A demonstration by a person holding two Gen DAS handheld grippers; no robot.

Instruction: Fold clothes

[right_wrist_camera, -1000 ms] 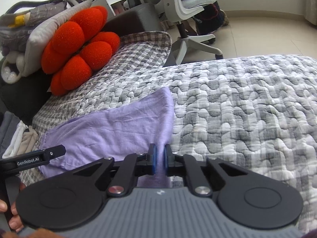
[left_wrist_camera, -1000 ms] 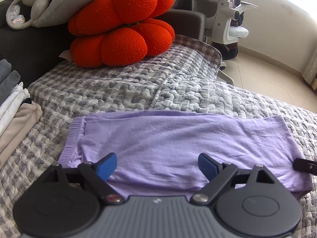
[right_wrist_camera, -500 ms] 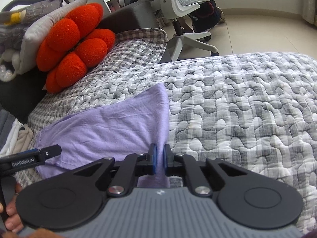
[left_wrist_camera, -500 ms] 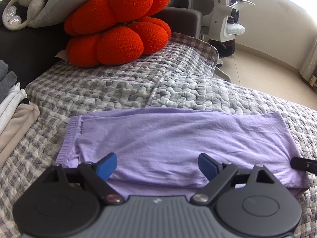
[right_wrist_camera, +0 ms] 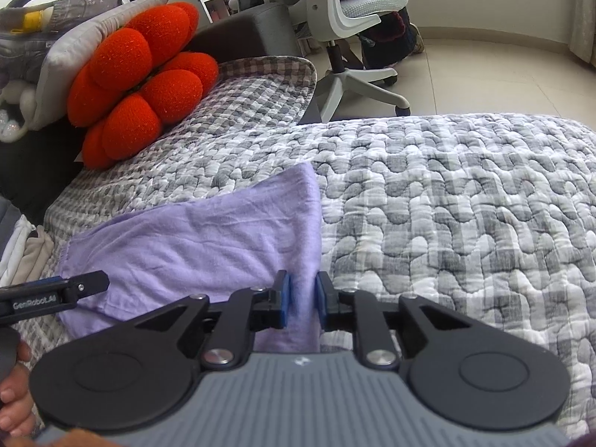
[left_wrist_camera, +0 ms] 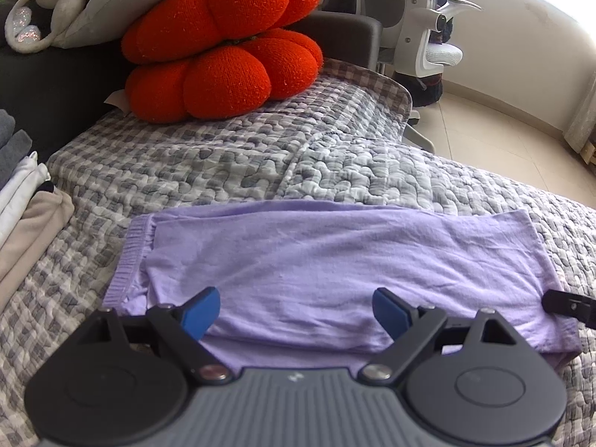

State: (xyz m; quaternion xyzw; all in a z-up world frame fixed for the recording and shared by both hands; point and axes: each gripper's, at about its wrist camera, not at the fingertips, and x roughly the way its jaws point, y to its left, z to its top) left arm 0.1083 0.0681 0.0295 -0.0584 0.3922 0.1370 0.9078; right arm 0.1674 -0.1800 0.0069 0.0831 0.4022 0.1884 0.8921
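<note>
Lavender garment (left_wrist_camera: 335, 260) on the quilt (right_wrist_camera: 447, 205), below the orange cushion (left_wrist_camera: 223, 56), is light and limp: right tool (right_wrist_camera: 302, 300) opening off its edge, left tool (left_wrist_camera: 294, 307) wide, empty; pinch corners.

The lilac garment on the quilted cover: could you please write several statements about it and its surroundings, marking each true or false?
1. The lilac garment lies flat on the quilted cover. True.
2. The left gripper is clamped on the garment. False: its jaws stand wide open above it.
3. The red cushion sits on the garment. False: it rests apart, farther back.
4. The right gripper has cloth between its opening jaws. True.
</note>
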